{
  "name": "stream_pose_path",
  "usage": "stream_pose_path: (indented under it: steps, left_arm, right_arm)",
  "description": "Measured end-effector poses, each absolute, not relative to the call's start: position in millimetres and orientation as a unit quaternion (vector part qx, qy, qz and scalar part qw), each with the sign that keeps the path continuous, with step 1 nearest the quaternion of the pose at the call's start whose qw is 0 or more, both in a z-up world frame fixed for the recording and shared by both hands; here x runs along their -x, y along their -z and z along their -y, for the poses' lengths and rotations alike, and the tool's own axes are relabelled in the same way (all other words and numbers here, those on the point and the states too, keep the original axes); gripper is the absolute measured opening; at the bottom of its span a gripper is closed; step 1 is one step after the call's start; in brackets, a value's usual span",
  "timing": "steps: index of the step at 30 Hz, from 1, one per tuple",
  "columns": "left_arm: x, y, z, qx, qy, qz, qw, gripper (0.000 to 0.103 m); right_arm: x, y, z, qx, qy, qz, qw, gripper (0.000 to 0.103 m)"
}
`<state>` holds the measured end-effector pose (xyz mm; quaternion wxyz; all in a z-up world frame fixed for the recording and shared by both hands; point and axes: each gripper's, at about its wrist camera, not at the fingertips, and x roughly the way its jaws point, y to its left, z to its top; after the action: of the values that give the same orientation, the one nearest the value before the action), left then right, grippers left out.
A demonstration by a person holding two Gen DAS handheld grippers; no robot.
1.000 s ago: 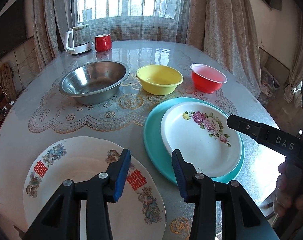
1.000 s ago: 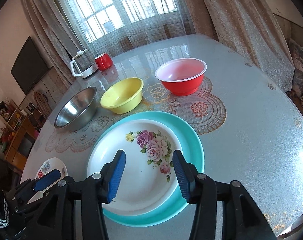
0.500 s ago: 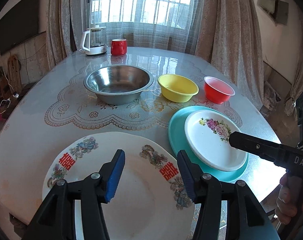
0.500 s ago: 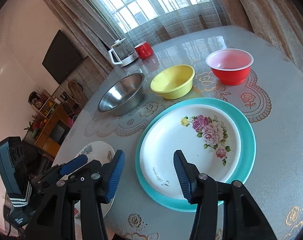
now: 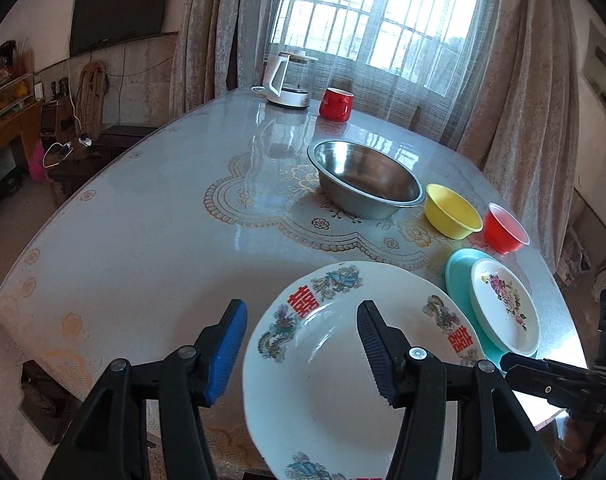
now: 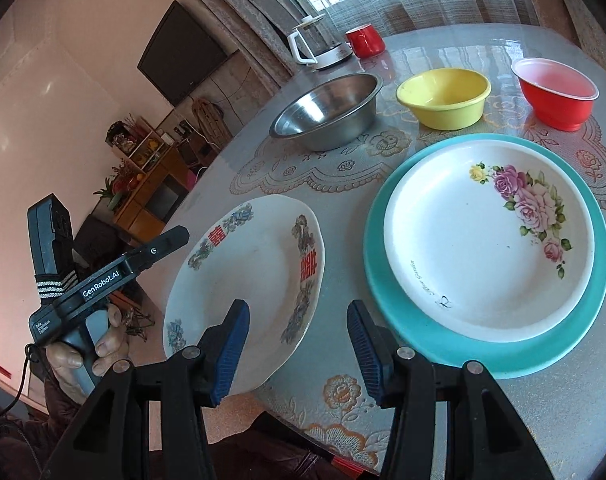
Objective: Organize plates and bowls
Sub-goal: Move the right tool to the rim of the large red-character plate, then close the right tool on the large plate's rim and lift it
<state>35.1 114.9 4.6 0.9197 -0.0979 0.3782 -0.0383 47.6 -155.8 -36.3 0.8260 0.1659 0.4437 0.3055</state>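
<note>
Left wrist view: my left gripper [image 5: 301, 354] and right gripper [image 6: 295, 354] hang released; dragon plate [image 5: 359, 364] overhangs the table edge at 6 o'clock, easing a rim grasp.

The steel bowl [image 6: 327, 114] is shiny brushed metal. The yellow bowl [image 6: 443, 98] looks smooth plastic; the rose plate [image 6: 487, 236] glossy white, on the glassy tabletop [image 5: 143, 248]

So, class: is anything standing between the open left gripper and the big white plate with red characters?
Nothing visible does. The left gripper is open right at the white plate with red characters, its fingers either side of the near rim. The stacked floral plate and teal plate sit off to the right.
</note>
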Motion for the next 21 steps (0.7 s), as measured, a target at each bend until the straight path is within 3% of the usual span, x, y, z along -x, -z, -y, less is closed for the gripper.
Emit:
stream_pose_path:
  steps: [17, 21]
  left_arm:
    - [-26, 27, -137, 0.119, 0.068, -0.398, 0.907, 0.053]
    - [-31, 36, -135, 0.125, 0.072, -0.413, 0.899, 0.048]
  right_arm:
    - [-58, 57, 126, -0.142, -0.307, -0.459, 0.821, 0.052]
    - [-62, 65, 124, -0.146, -0.300, -0.465, 0.820, 0.040]
